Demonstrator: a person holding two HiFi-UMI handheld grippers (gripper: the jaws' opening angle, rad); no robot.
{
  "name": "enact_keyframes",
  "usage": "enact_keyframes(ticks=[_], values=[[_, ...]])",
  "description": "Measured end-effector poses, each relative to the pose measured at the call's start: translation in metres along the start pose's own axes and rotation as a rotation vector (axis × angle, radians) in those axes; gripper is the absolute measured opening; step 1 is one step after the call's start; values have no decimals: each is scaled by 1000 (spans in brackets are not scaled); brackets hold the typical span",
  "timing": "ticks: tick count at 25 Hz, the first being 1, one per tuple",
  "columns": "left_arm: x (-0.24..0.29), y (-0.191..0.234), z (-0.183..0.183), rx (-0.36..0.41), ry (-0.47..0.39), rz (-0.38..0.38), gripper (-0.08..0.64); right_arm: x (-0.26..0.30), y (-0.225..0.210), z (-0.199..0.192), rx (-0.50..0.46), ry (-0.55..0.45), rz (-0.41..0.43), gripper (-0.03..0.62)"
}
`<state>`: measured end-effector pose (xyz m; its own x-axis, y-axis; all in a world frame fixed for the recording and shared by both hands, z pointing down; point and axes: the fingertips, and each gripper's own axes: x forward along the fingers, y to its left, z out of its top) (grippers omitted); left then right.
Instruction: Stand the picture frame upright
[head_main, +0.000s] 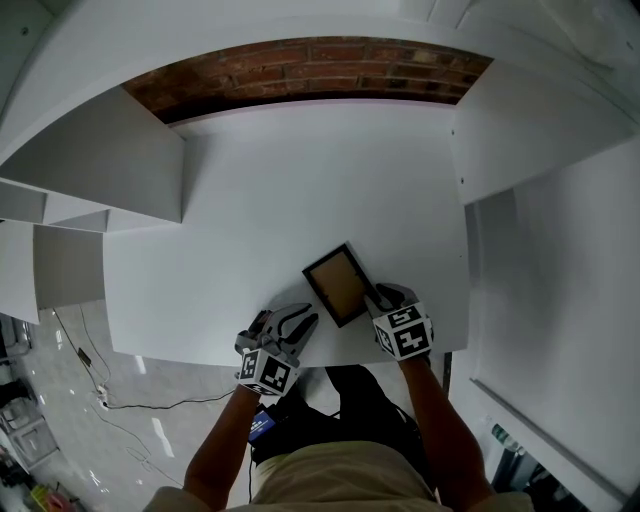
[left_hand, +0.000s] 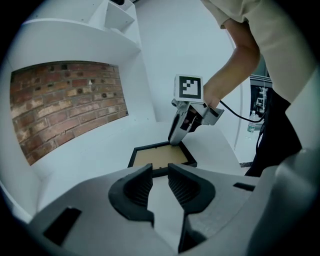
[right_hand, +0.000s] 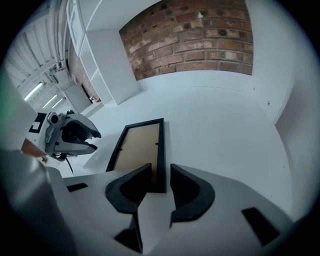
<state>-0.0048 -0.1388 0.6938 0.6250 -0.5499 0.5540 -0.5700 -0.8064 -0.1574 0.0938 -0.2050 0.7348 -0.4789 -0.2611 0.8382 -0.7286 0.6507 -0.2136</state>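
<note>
White tabletop (head_main: 300, 180) below brick wall (head_main: 320, 65). Picture frame (head_main: 338, 284) lies flat, backing up, near tabletop's 6 o'clock edge. Right claw (head_main: 378, 298) at frame's 4 o'clock corner, jaws apart, straddling rim, not pinching. Left claw (head_main: 303, 322) at frame's 8 o'clock, jaws apart, nothing between. Step: taking hold of frame. Next likely needs firm pinch on rim, then tilt upward, left claw steadying.

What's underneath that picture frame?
Only the white table: the picture frame lies flat on it, brown board facing up. Its downward face is covered, so what it shows cannot be seen.
</note>
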Motion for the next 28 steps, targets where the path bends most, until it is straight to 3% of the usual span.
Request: enact_keyframes(ticks=[3,8,13,16,19,23,26,28], values=[[3,2,0,9,-4,-5,77,1,0,3,42,-10,11,62],[2,1,6,68,3,-22,78,-6,-2,-4,264,-6,110,40],[1,0,7,245,38,9,78,-27,-4,-1,409,-12,192,38],[5,-1,11,390,66,29,126,-35,-3,5,467,-1,253,38],[10,-3,23,531,76,43,228,-42,-1,8,472,41,291,38],[19,-17,35,671,68,-35,238,-48,6,12,438,90,321,38],[22,-27,39,675,40,-93,232,-51,10,13,419,107,330,40],[21,-27,41,648,18,-97,156,-52,13,14,430,106,350,40]])
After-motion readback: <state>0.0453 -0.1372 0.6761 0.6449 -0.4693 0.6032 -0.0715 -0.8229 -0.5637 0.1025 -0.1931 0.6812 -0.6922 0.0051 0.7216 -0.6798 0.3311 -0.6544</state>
